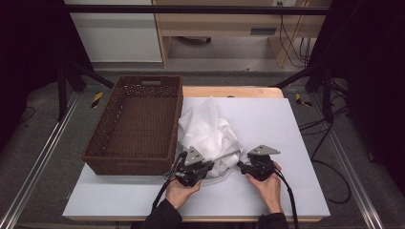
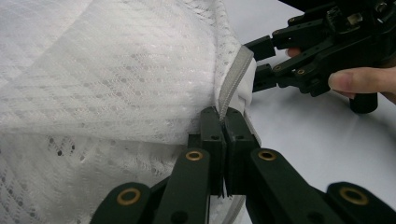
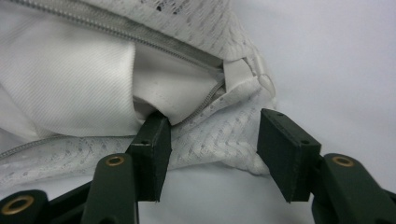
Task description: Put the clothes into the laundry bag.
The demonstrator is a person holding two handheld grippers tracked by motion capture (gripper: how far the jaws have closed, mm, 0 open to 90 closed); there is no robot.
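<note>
high: above, looking down | gripper views: close, share mesh bag

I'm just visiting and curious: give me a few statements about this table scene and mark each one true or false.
1. The left gripper is shut on the zipper edge of the white mesh bag. True.
2. The right gripper is clamped tight on the bag. False: its jaws stand apart around the bag's corner, with a gap at one side.
3. The wicker basket already holds the bag. False: the bag lies on the white table beside it.
4. The bag's zipper is partly open, with white cloth showing inside. True.
5. The basket sits to the left of the bag in the high view. True.
</note>
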